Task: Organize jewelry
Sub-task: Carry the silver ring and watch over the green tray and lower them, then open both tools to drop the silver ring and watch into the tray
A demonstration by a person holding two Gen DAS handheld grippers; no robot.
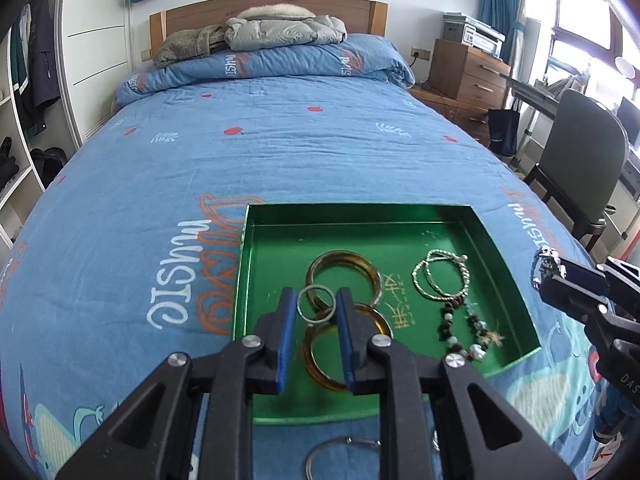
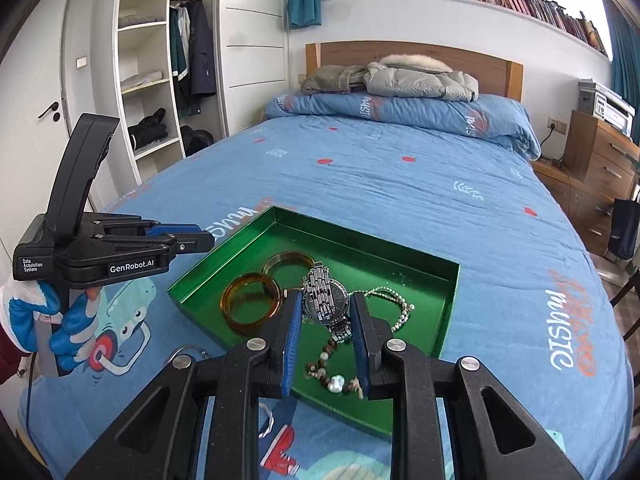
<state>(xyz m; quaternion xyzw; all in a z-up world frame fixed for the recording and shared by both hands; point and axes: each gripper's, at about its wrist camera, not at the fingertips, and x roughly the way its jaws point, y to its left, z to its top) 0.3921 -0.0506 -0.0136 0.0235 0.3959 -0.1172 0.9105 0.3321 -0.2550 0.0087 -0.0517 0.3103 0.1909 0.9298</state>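
Our left tool pinches a thin silver ring; our right tool clamps a silver metal-link wristwatch. Both hang over the shallow green tin tray on the blue bed quilt, beside amber bangles. Next, we judge, lower and release each piece onto bare tray floor.
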